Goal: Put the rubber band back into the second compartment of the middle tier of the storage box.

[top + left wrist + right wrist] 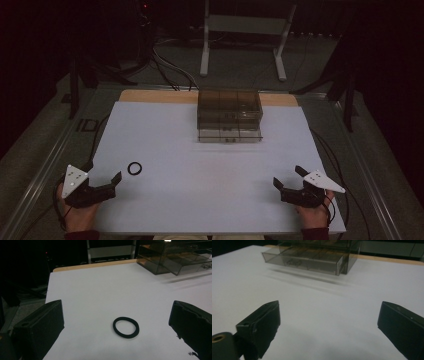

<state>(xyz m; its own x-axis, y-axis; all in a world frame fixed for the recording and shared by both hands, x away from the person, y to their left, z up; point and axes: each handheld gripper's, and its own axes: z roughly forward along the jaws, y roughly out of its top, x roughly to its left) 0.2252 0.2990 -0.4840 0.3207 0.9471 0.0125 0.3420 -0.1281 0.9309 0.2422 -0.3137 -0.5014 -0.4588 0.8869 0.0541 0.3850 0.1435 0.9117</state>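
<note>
A small black ring (134, 168) lies flat on the white table top (210, 150), toward the near left. My left gripper (102, 171) rests at the near left corner, open, its jaws pointing toward the ring a short way ahead. In the left gripper view the black ring (125, 327) sits between and just beyond the two wide-apart fingers (42, 325), untouched. My right gripper (288, 176) rests at the near right, open with nothing between its jaws. A smoky clear plastic drawer box (229, 116) stands at the far middle, its lower drawer (304, 261) pulled out.
A strip of bare wood (150, 96) shows along the table's far edge. Beyond it stand a white metal frame (245, 30) and cables on the floor. Dark stand legs (345, 95) flank both sides of the table.
</note>
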